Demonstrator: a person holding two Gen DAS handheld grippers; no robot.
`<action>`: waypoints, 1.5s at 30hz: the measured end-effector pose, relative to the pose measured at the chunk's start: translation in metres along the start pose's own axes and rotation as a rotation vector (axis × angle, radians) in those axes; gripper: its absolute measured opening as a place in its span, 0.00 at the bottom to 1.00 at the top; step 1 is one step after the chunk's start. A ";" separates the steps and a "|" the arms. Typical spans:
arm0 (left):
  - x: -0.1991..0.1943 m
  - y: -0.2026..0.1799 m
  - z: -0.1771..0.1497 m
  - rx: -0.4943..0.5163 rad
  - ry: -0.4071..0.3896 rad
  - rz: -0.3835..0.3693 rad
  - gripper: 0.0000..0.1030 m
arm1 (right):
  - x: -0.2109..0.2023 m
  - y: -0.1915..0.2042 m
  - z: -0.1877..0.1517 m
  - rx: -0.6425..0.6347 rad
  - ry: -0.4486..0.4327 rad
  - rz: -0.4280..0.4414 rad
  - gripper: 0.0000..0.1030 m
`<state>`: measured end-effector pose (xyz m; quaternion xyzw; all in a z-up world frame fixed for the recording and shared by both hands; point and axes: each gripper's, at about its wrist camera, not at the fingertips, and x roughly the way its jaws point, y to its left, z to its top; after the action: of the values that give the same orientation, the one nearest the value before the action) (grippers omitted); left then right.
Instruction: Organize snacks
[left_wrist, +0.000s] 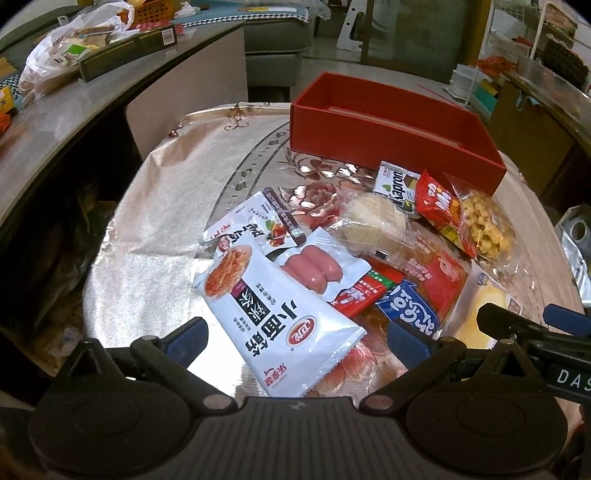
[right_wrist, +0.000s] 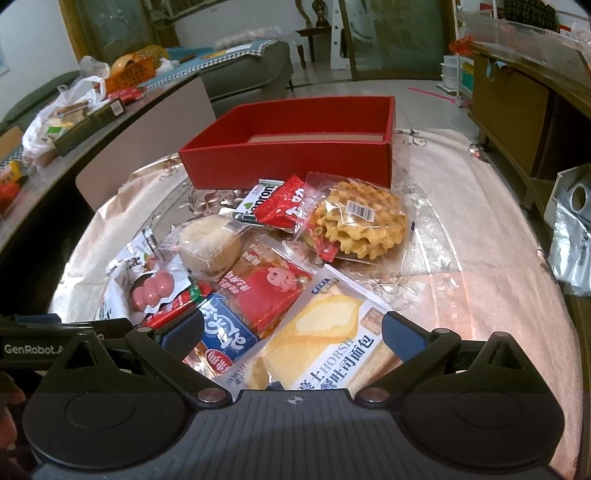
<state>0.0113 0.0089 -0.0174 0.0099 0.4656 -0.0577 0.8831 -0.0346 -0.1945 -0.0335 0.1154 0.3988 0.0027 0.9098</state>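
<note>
Red cardboard, the box (right_wrist: 291, 162) sits empty at the far side of the floral tablecloth (right_wrist: 461, 229), with the snack pile just in front of it. Biggest in the pile, a white noodle packet (left_wrist: 280, 317) lies between the left gripper's (left_wrist: 297, 339) spread fingers. A bread pack (right_wrist: 325, 347) printed "HORSH" lies under the right gripper (right_wrist: 291, 332), equally wide apart. Beyond lie a waffle bag (right_wrist: 354, 221) and a small "Kapron" sachet (left_wrist: 391, 181).

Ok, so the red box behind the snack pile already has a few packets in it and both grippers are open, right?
Not quite. The red box looks empty: the right wrist view shows only bare bottom, no packets. The rest holds: it sits behind the snack pile, and the left gripper and right gripper are open.
</note>
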 end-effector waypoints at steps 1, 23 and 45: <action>0.000 0.000 0.000 0.001 0.000 0.000 0.96 | 0.000 0.000 0.000 -0.001 0.001 0.000 1.00; 0.000 -0.002 -0.001 0.011 0.002 0.003 0.96 | 0.002 0.000 -0.002 -0.007 0.021 -0.005 1.00; 0.002 -0.002 -0.002 0.012 0.007 0.004 0.96 | 0.005 -0.001 -0.003 -0.009 0.034 -0.012 1.00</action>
<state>0.0107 0.0072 -0.0197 0.0164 0.4682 -0.0589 0.8815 -0.0334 -0.1943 -0.0390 0.1089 0.4150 0.0007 0.9033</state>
